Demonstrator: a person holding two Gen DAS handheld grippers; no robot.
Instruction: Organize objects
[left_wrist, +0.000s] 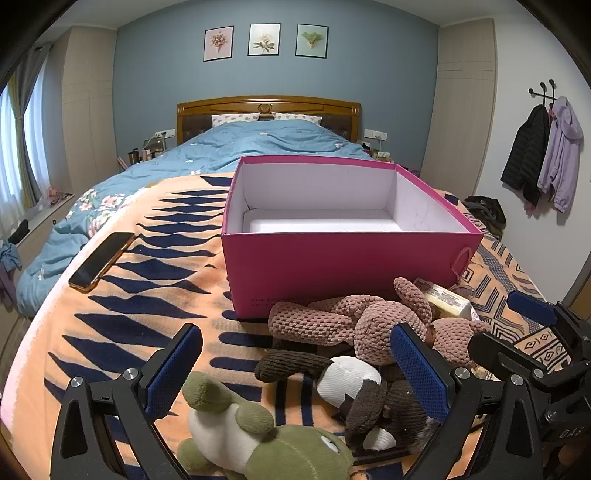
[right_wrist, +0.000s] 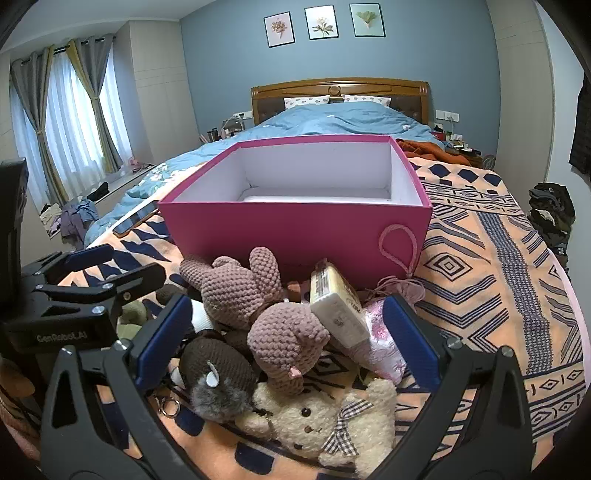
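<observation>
Your left gripper (left_wrist: 295, 373) hangs with its fingers spread wide, holding nothing, over the green toy (left_wrist: 266, 435) and the brown toy (left_wrist: 376, 406). Your right gripper (right_wrist: 291, 343) is likewise spread and empty, over the pink knitted toy (right_wrist: 258, 306) and the cream bear (right_wrist: 317, 424). All the toys lie heaped just in front of the pink box (left_wrist: 332, 266); a phone (left_wrist: 101, 260) lies left of the box.

Black angular gripper frames with silver screws, blue textured pads (left_wrist: 175, 373) on each finger, white lettering on the side, apparently "GenRobot.AI" though distorted.
</observation>
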